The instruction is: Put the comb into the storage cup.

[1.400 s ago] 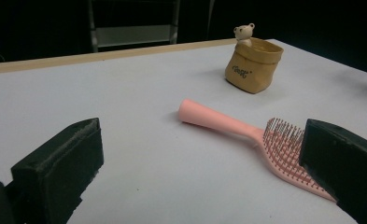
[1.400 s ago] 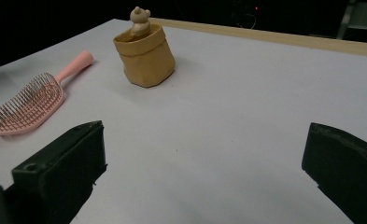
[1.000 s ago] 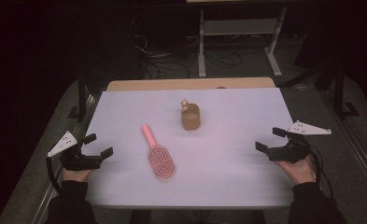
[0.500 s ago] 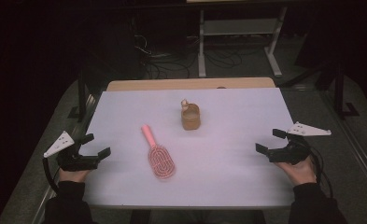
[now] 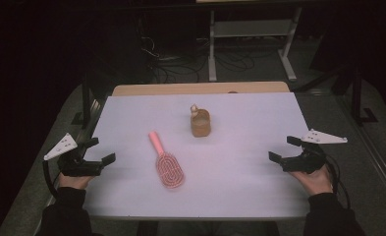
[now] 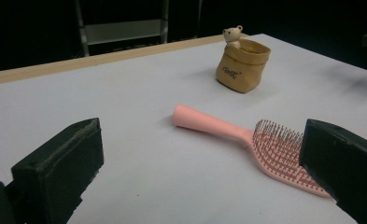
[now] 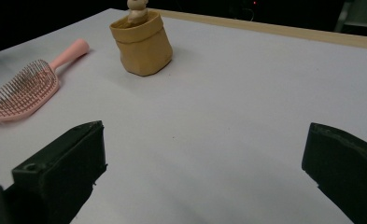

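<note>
Your left hand-held gripper (image 5: 100, 150) sits at the near left edge of the desk (image 5: 259, 118), its jaws spread wide and holding nothing; they touch nothing on the desk. In the left gripper view the pink hairbrush (image 6: 246, 140) lies just beyond the gap between those jaws, its bristled head partly behind the right-hand jaw. Your right hand-held gripper (image 5: 285, 149) rests at the near right edge, jaws likewise wide apart and empty, pointing left across the bare surface.

The hairbrush (image 5: 165, 161) lies flat, bristles up, left of the desk's middle, its handle pointing to the far left and its head toward you. It is nearer your left hand-held gripper, though still apart from it. Beyond it, around the middle of the desk, stands a small tan pouch (image 5: 200, 124), upright, with a little bear figure (image 6: 232, 35) at its far rim. Hairbrush and pouch do not touch.
</note>
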Tool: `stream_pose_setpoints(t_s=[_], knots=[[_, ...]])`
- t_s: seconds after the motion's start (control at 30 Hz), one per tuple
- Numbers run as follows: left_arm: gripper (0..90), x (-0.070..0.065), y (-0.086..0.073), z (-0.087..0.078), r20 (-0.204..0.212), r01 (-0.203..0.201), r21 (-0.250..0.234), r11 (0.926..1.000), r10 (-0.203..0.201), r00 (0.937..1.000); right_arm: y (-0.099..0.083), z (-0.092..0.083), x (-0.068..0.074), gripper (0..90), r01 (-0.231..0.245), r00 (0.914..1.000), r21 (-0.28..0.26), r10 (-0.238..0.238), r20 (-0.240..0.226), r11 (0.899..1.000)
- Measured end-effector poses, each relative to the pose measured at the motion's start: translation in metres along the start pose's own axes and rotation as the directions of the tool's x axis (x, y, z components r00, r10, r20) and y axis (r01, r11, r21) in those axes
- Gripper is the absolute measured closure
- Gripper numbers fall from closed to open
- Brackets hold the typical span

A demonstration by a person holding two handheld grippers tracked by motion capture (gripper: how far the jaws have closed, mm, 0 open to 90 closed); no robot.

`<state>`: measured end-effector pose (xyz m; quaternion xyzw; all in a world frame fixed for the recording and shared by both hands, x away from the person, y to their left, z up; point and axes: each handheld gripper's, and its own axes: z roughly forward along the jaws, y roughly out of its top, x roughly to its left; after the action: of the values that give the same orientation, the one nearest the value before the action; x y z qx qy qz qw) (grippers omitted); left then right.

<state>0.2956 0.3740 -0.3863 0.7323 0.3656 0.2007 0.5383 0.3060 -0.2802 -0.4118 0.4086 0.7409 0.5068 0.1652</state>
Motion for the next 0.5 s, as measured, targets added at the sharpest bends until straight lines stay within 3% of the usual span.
stream_pose_setpoints(t_s=[0.5], knots=[[0.0, -0.002, 0.027, 0.011, 0.047, -0.052, 0.048, 0.9975, 0.05, 0.9977, 0.0, 0.001, 0.001, 0.0, 0.005, 1.0, 0.007, -0.005, -0.005, 1.0]])
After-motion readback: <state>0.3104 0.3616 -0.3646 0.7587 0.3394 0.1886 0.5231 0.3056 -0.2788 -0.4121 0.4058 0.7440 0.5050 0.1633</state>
